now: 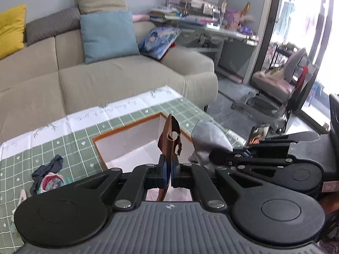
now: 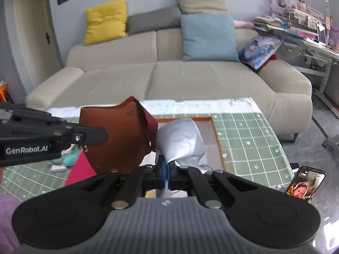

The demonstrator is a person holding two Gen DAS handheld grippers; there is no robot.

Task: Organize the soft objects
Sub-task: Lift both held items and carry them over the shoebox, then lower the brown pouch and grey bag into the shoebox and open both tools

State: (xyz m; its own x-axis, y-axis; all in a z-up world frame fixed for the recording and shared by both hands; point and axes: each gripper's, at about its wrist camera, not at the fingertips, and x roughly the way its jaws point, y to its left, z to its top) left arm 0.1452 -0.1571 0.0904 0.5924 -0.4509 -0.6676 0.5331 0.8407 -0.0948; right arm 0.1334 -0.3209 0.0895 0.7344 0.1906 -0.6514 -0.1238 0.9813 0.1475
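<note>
My left gripper (image 1: 170, 172) is shut on a brown soft piece (image 1: 170, 140), seen edge-on above a white box with an orange rim (image 1: 127, 127). In the right wrist view the brown piece (image 2: 120, 137) shows broad side, held by the left gripper (image 2: 103, 136) from the left. My right gripper (image 2: 167, 174) is shut on a silvery grey soft piece (image 2: 180, 140) right beside the brown one, over the same box (image 2: 218, 139). The grey piece (image 1: 208, 141) and right gripper (image 1: 214, 157) show at right in the left wrist view.
The table has a green checked cloth (image 1: 63, 148). A pile of small garments (image 1: 48, 177) lies at its left. A phone (image 2: 305, 183) stands at the table's right edge. A beige sofa (image 2: 169, 76) with cushions is behind; a cluttered desk (image 1: 203, 21) stands to the right.
</note>
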